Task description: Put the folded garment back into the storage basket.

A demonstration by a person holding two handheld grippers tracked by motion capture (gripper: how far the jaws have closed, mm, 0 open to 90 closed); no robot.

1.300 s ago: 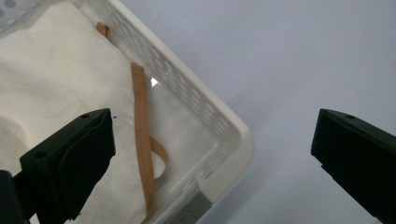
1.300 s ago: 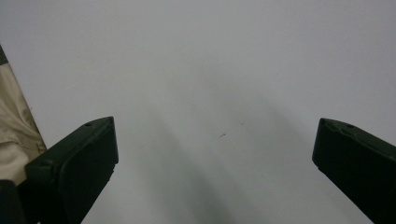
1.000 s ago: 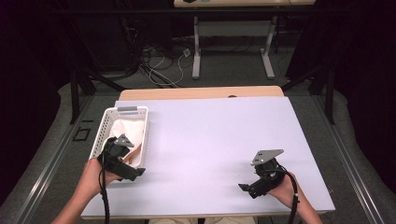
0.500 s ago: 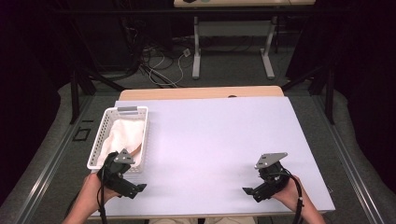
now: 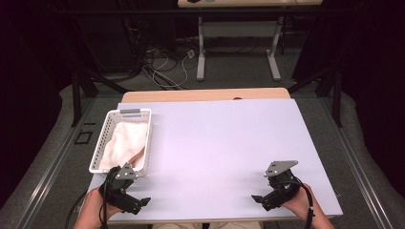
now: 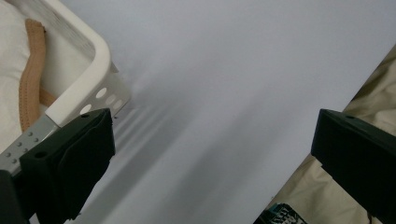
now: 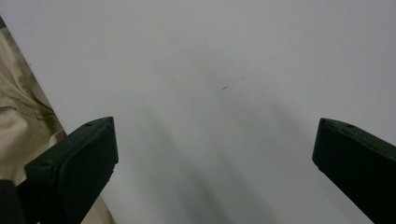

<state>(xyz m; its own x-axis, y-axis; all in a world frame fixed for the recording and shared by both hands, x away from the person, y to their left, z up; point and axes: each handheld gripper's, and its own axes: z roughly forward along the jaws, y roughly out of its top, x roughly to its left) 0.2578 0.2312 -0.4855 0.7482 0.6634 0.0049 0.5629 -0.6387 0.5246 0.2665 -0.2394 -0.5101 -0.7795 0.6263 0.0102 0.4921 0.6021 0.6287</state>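
A white plastic basket [image 5: 106, 131] stands at the table's left side with a cream cloth [image 5: 126, 141] lying in it; a tan strap [image 6: 29, 84] runs over the cloth. My left gripper [image 5: 139, 202] sits at the front left corner, just in front of the basket's near end, open with nothing between its jaws. In the left gripper view the basket's corner [image 6: 100, 60] is right beside the left jaw. My right gripper [image 5: 260, 200] rests near the front right edge, open and empty over bare table.
The white table top [image 5: 219, 143] stretches wide between the grippers. Its front edge lies just beneath both hands, with beige trousers [image 6: 327, 205] beyond it. A wooden strip [image 5: 205, 94] borders the far edge; desk legs and cables stand on the floor behind.
Both hands have drawn back toward the table's front edge. The left gripper moved away from the basket's side to its near end.
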